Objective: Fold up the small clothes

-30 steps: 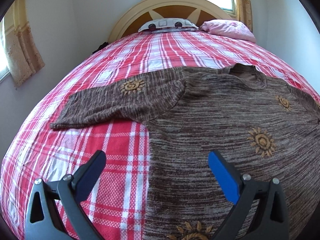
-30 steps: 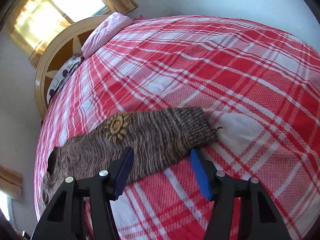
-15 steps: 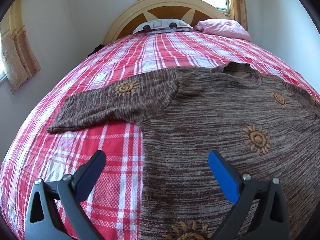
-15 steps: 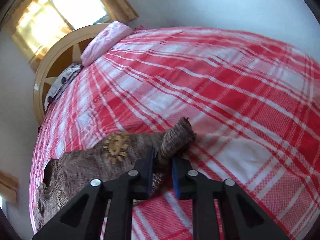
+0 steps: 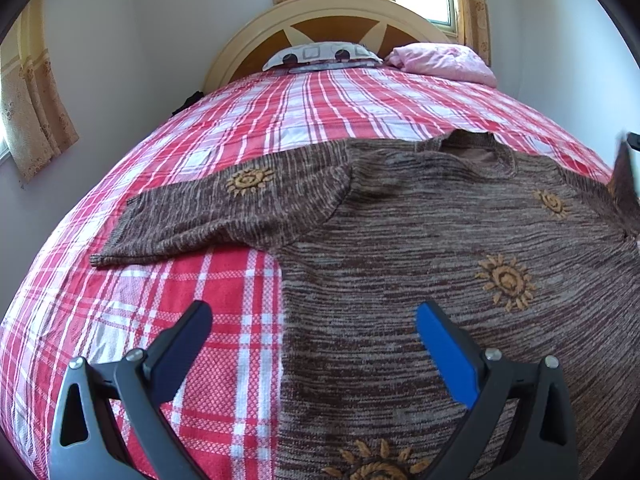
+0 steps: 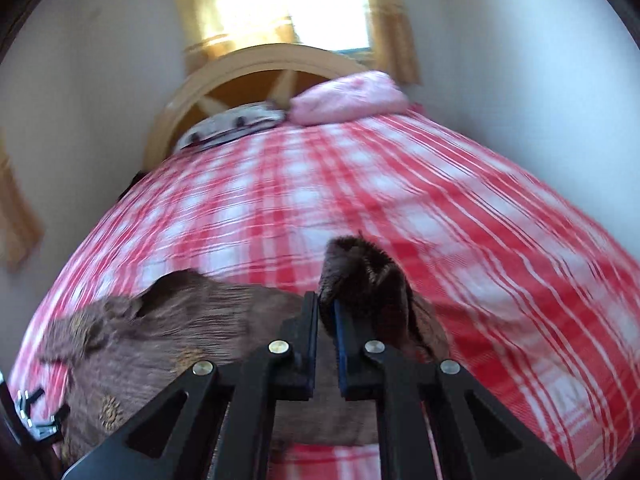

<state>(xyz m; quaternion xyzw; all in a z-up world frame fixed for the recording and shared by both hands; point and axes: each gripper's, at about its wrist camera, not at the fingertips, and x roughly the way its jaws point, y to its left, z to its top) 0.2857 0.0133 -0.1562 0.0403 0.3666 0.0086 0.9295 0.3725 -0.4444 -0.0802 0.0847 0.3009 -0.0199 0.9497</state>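
right wrist: sweater cuff [image 6: 360,280] between closed right tool [image 6: 326,320] pads

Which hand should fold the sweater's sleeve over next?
Right. The right gripper is shut on one sleeve cuff, lifted above the bed. The left gripper is open above the sweater, holding nothing.

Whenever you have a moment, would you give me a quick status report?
Right gripper shut on sweater sleeve cuff, lifted off bedspread. Left gripper open above sweater edge. Nothing in the way.
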